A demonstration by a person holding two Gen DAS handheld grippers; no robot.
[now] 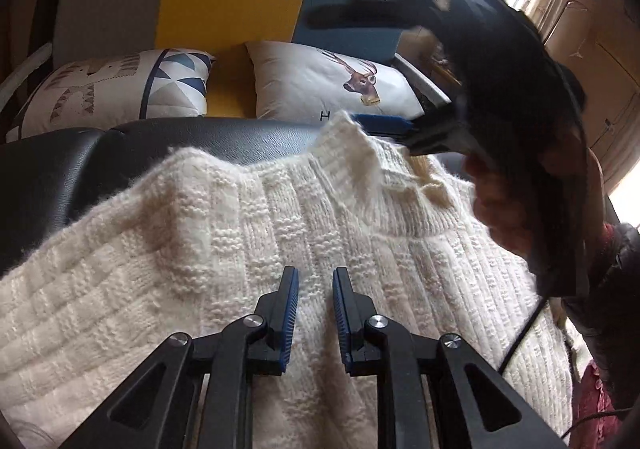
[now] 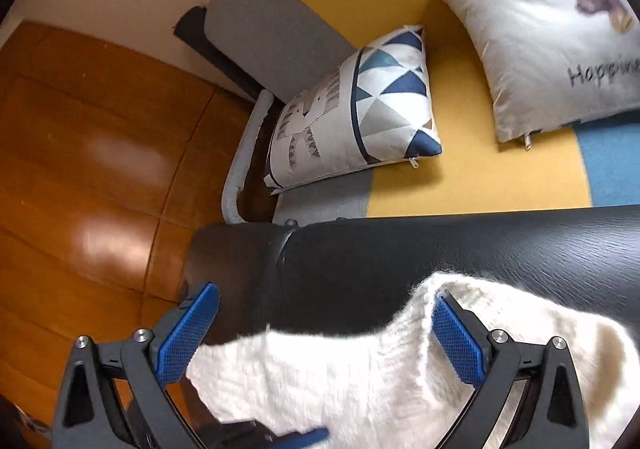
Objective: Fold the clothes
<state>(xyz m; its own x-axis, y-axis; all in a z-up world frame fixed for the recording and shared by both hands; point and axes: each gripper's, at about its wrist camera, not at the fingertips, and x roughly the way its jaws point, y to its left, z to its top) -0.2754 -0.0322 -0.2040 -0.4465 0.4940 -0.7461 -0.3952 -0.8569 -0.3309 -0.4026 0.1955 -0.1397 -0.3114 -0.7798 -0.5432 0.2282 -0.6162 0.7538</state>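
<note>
**Two tongs over a cream sweater**

Left tongs (image 1: 316,281) hover slightly parted, empty, above the sweater (image 1: 248,249) spread on the black bench (image 1: 80,165). Right tongs (image 2: 326,313) gape wide astride its raised edge, likely positioned to pinch for folding.

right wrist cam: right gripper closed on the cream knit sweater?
No: the right gripper is wide open, its blue pads far apart over the cream knit sweater.

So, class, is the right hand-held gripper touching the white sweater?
Touching. In the left wrist view the white sweater rises in a peak against one blue pad of the right hand-held gripper, whose jaws stand open.
</note>
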